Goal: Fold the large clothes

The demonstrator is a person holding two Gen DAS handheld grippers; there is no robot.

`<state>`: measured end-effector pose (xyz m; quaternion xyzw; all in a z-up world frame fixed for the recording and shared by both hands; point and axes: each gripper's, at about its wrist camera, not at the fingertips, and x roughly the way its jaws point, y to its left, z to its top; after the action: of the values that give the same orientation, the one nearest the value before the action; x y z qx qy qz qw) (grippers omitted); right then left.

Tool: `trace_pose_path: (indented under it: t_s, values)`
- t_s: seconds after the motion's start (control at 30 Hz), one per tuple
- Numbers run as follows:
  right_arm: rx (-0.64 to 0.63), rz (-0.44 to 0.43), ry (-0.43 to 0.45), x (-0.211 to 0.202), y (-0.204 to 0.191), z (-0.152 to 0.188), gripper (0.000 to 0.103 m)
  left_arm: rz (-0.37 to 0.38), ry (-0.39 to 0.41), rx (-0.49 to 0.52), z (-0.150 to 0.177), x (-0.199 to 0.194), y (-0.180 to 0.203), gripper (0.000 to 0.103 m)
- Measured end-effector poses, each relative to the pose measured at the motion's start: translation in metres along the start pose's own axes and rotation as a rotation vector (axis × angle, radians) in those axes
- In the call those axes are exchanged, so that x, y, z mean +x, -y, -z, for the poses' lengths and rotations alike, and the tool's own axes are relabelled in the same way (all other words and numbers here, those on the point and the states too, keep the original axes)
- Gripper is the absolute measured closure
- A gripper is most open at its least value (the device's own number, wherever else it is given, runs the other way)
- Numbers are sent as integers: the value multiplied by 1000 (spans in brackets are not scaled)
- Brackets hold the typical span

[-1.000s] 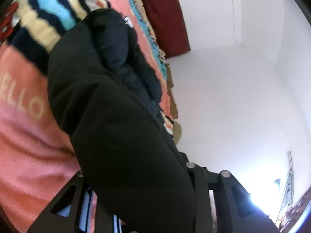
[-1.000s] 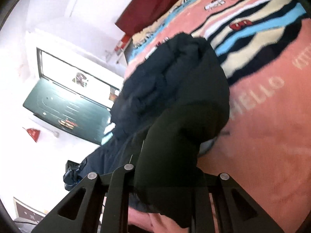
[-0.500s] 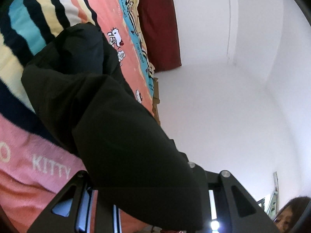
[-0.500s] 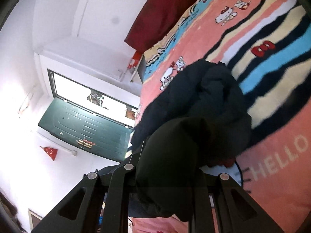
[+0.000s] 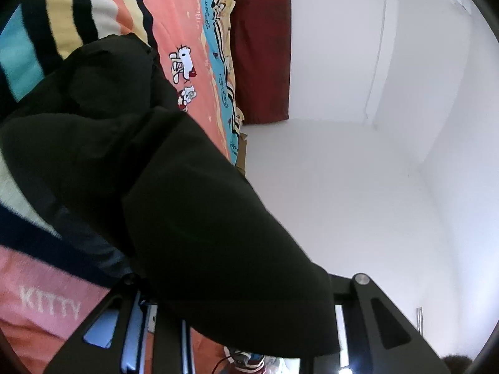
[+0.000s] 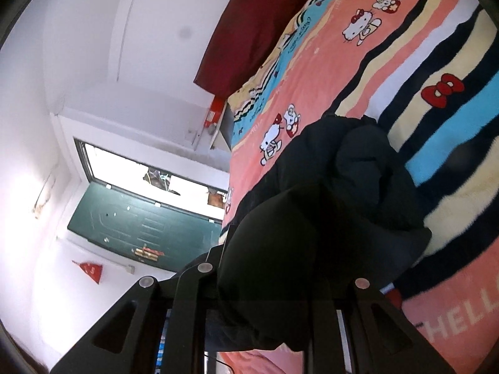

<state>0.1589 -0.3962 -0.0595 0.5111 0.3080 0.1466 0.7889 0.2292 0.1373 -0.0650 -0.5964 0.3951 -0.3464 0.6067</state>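
In the left wrist view, the left gripper (image 5: 246, 321) has its fingers set narrow, pinching a thick fold of the black padded jacket (image 5: 193, 218). The cloth covers the fingertips entirely, so the pads themselves cannot be seen; only the black finger frames show at 7 and 5 o'clock. From the pinch the jacket runs up and away toward 10 o'clock, where its bulk bunches in a dark mound on the bed blanket (image 5: 174, 9), a coral blanket with black, cream and blue stripes and cartoon cats. The word KITTY shows on the blanket at 8 o'clock. A dark red pillow (image 5: 262, 50) stands against the white wall (image 5: 358, 171) at 12 o'clock.

In the right wrist view, the right gripper (image 6: 265, 311) also has its fingers narrow with a wad of the same black padded jacket (image 6: 312, 227) between them. Those fingers have just been opening slightly, yet the fabric is caught there and drapes over the fingertips, hiding them. The rest of the jacket rises toward 1 o'clock and lies heaped on the bed blanket (image 6: 343, 71), touching it. Past the heap, the dark red pillow (image 6: 249, 28) sits at 12 o'clock. At 9 o'clock a green door (image 6: 137, 227) stands under a bright window opening. The word HELLO shows on the blanket at 4 o'clock.
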Motion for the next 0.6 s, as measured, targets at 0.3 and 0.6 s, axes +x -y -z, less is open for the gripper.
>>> trace_pose_path:
  t_s: [0.3, 0.6]
  values:
    - [59, -8, 31, 31, 3, -37, 77, -10, 37, -37, -54, 51, 7, 76]
    - [114, 14, 113, 92, 19, -87, 43, -95, 135, -147, -142, 111, -30, 55]
